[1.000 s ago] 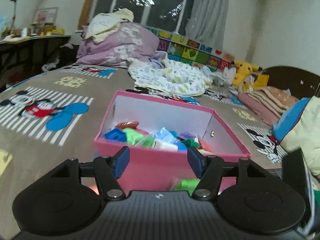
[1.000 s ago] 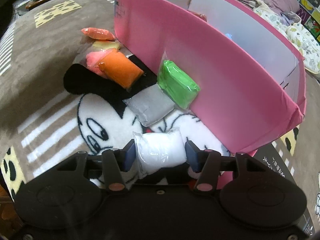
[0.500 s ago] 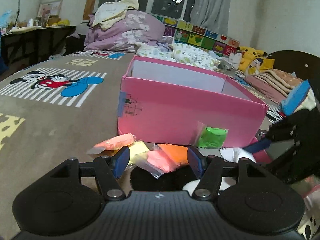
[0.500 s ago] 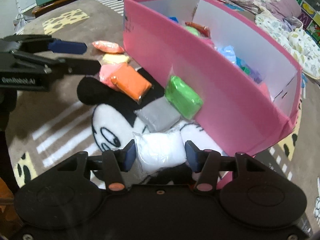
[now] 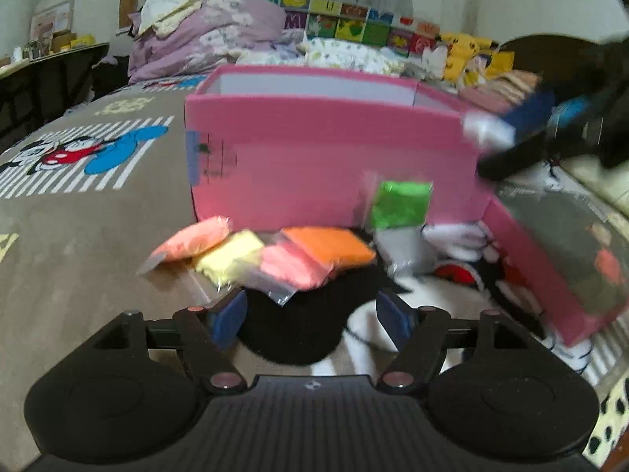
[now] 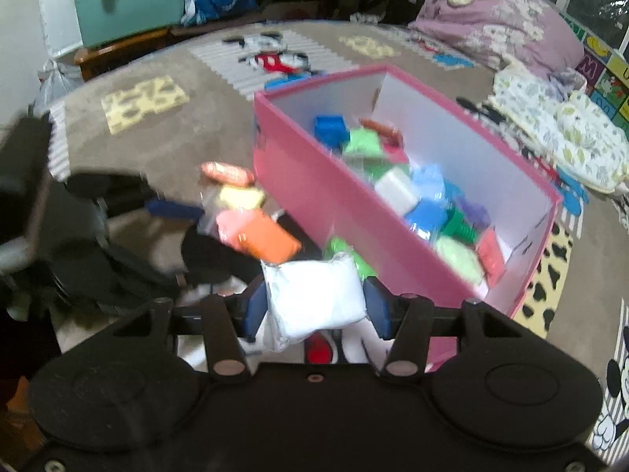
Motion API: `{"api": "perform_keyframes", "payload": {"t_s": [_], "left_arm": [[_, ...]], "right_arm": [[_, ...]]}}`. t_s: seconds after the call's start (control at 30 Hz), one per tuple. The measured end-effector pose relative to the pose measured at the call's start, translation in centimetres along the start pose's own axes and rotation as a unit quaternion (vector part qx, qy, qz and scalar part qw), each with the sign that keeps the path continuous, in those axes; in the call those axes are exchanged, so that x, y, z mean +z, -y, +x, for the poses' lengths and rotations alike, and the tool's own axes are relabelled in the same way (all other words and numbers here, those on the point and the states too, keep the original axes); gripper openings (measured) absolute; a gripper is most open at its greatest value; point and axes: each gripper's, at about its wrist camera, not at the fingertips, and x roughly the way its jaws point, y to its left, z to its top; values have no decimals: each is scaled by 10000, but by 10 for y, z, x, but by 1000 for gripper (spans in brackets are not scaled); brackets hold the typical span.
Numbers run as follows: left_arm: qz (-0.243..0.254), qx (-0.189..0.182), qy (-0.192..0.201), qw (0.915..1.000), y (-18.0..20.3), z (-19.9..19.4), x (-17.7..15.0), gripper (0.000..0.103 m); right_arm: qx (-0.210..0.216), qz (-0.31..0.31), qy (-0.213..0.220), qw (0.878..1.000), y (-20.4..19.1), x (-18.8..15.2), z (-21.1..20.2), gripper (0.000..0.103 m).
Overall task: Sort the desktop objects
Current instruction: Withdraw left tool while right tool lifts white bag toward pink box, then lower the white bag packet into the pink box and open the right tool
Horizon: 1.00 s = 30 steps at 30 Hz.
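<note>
Two grippers work beside a pink box (image 6: 314,212) that stands on a cartoon-print blanket (image 5: 78,236). The right gripper (image 6: 314,306) is clamped on a white bag (image 6: 314,295), its blue pads pressing both sides; the bag hangs clear of the blanket, near the box's front wall. That bag hides most of a green bag (image 6: 346,249) leaning on the wall, and only slivers of the print below show.

The left gripper (image 5: 310,322) has just been opening its jaws, and nothing lies between them. It sits low over the blanket, just short of a row of bags: a salmon bag (image 5: 192,238), a yellow bag (image 5: 228,259), a pink bag (image 5: 291,269) and an orange bag (image 5: 330,246), overlapping each other. A grey bag (image 5: 405,249) is partly covered below the green one.

From the left wrist the box's high wall hides its contents; from the right wrist coloured blocks and bags show inside, blurred, so single pieces are hard to tell. A pink lid (image 5: 550,275) is cut by the right edge, its glossy panel unreadable.
</note>
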Motion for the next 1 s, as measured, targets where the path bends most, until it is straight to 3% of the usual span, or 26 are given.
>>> {"api": "perform_keyframes", "payload": {"t_s": [0.17,0.47,0.7,1.0], "left_arm": [[-96,-19,-135,9999,-2,5,-2,72],[418,224,-219,9986,12,12,-6,76],[378,201,-279,9987,10,14,-3,76],[414,173,-247,9987,9,15,-4,77]], "right_arm": [[-87,314,396,9987,14,18,-21,52],[-475,904,639,9927,41,42,-29,52],[-834,1381,513,9856,65,67,-11,52],[-1098,1417,126,9837,75,82,24,52]]}}
